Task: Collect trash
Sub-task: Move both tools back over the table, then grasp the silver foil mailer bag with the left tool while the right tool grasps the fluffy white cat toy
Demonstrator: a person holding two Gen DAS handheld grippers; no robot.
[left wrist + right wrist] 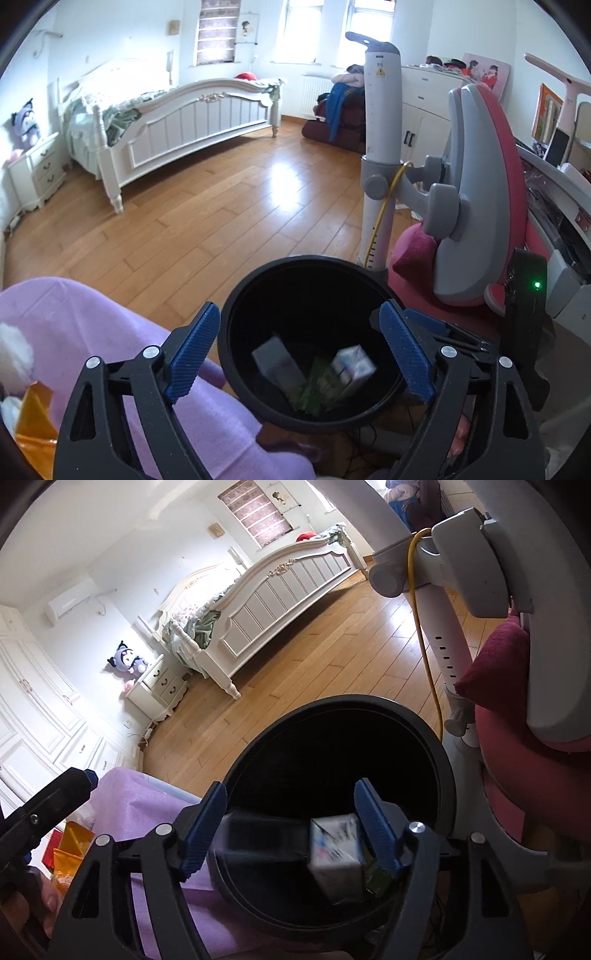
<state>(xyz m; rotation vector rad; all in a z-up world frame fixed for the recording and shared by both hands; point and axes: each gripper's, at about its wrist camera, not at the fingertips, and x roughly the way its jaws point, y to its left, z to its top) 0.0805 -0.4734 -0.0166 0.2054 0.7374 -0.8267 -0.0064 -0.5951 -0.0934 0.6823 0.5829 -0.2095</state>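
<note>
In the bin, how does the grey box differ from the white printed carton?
The grey box is plain grey; the white printed carton carries blue-grey print. The box lies on the left side of the black bin, the carton on the right, motion-blurred. Both are small boxy packages inside the bin.

A round black plastic bin (236, 354) sits low in the frame's centre, with a small white carton (352, 367) and a grey box (275, 360) inside. A white wooden bed (192, 122) stands upper left, and a pink-and-grey desk chair (476, 206) stands right of the bin.

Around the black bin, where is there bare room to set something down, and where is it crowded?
Free: wooden floor between bed and black bin; purple cloth left of the bin. Crowded: the right side, with pink chair, white pole, yellow cable.
</note>
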